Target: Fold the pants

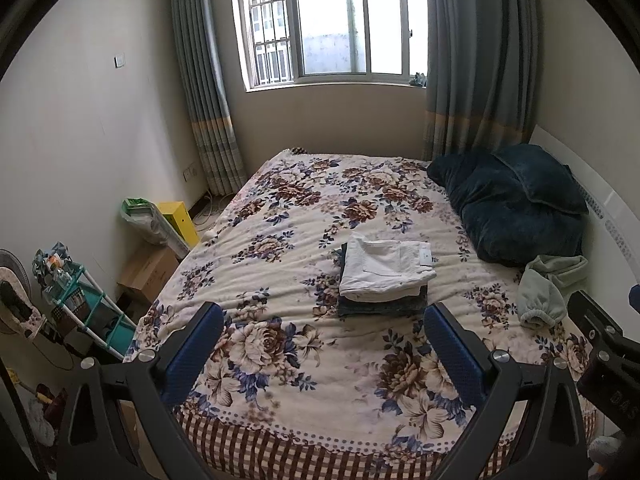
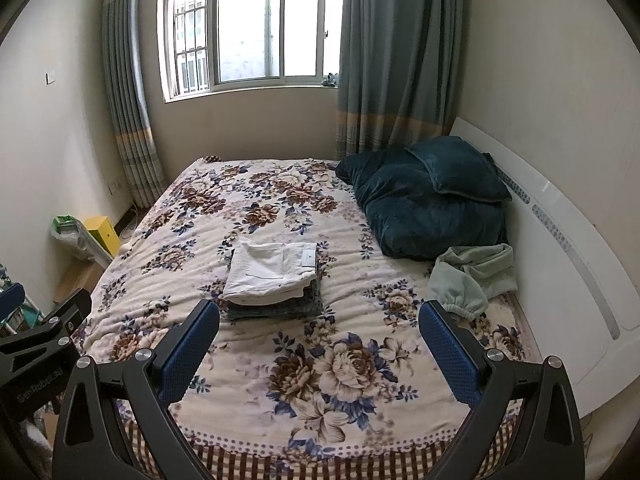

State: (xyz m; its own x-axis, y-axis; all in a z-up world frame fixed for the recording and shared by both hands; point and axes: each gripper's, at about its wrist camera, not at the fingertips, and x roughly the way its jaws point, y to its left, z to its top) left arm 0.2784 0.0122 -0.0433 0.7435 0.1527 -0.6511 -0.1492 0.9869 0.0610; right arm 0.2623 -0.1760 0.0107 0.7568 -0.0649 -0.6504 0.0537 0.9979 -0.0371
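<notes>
A folded stack lies mid-bed: white pants [image 1: 384, 266] on top of folded dark denim pants [image 1: 380, 306]; it also shows in the right wrist view, white pants [image 2: 270, 270] over denim [image 2: 276, 308]. Crumpled pale green pants [image 1: 548, 288] [image 2: 472, 276] lie unfolded at the right side of the bed, by the dark pillow. My left gripper [image 1: 324, 320] is open and empty, held above the bed's near end, short of the stack. My right gripper [image 2: 320, 318] is open and empty, beside the left one, the green pants just past its right finger [image 2: 448, 340].
The bed has a floral blanket [image 1: 280, 216]. A dark teal pillow and duvet [image 1: 516, 204] sit at the right by the white headboard [image 2: 560, 248]. Boxes [image 1: 148, 268], a yellow box [image 1: 178, 216] and a teal rack [image 1: 88, 308] stand on the floor at left. Window and curtains are behind.
</notes>
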